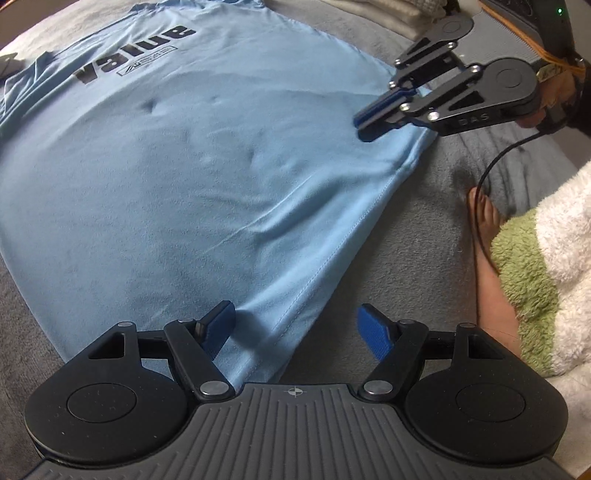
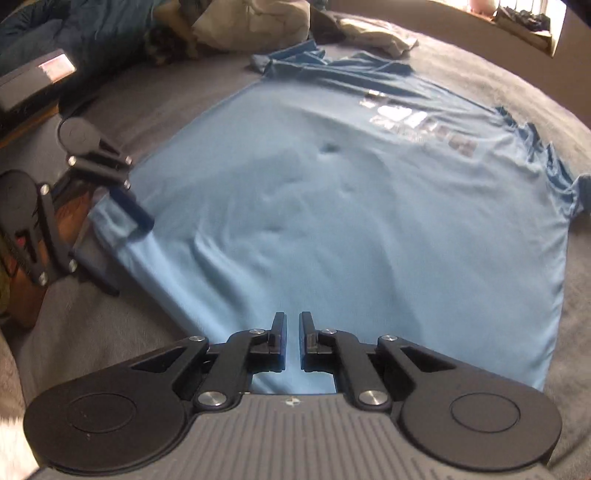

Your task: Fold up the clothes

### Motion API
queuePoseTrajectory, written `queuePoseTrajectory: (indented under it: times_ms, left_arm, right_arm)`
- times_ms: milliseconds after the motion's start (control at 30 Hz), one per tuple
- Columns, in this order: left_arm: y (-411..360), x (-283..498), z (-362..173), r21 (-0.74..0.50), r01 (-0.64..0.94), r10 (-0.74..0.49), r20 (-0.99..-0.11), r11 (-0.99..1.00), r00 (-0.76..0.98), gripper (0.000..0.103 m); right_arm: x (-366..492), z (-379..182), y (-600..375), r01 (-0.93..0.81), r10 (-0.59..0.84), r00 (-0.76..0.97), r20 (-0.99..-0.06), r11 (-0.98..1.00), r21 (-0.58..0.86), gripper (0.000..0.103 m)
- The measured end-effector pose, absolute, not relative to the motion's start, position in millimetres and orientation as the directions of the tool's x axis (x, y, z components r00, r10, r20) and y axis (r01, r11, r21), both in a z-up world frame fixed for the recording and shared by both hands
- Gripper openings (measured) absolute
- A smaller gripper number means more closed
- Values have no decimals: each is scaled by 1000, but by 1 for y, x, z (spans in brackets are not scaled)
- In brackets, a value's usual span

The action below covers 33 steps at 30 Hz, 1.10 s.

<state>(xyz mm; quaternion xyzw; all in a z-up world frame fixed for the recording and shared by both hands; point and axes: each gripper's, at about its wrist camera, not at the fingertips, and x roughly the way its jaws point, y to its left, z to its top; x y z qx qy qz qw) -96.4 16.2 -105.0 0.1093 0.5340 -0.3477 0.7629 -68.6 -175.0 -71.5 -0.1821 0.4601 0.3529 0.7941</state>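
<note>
Where both grippers hover, light-blue T-shirt (image 1: 166, 177) flat beneath, hem nearest.

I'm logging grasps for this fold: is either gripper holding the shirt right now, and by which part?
Nothing is held. The left gripper stands open over the shirt's hem corner; the right gripper is nearly closed with a bare gap, above the hem.

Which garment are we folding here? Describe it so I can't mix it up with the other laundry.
On the grey blanket that covers the bed, it is the light blue T-shirt spread flat in the middle. Unlike the crumpled pale clothes heaped beyond its collar, it lies smoothed out and carries the black printed word "value" across the chest.
</note>
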Motion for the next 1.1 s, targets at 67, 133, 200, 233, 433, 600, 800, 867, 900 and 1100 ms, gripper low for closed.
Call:
queuePoseTrajectory:
  times_ms: [67,133,200,233,433,600,800,867,900,1100]
  left_arm:
    - [19,-100,-102,-201,643,-412,-890,739,195,73]
    - [25,-103,-102,-200,637,-412,-889,744,202,73]
    - [31,-106,-104,-208,628,-410,-891,750,194,73]
    - [34,-107,-107,-212,624,-407,-894,753,188,73]
    - [43,-105,-107,-215,611,-410,-891,762,198,73]
    - [63,-103,-101,-141,606,-359,-898,782,253,72]
    - [101,-102,-102,-196,493,-344,-910,848,230,72]
    - [112,-100,-103,-242,439,-360,-909,865,209,69]
    - [117,-99,-104,-265,411,-369,-908,872,199,69]
    - [116,-97,-108,-275,398,-369,-912,875,182,56]
  right_arm:
    - [-64,-87,-163,-730,396,303,-867,681,57,7]
    - [-74,-103,-155,-749,402,240,-884,656,94,7]
    - [-94,-105,-149,-787,434,205,-877,606,116,7]
    - [-100,-104,-147,-798,453,153,-878,581,160,7]
    - [-118,-101,-160,-722,494,67,-867,623,300,7]
    - [-111,-92,-191,-608,518,114,-848,711,352,7]
    - [-88,-79,-277,-266,536,284,-795,841,472,24]
    - [-85,-84,-287,-198,562,275,-780,827,526,25]
    - [-84,-86,-289,-178,574,268,-774,819,546,25]
    - [-101,-81,-213,-535,573,169,-802,737,413,25]
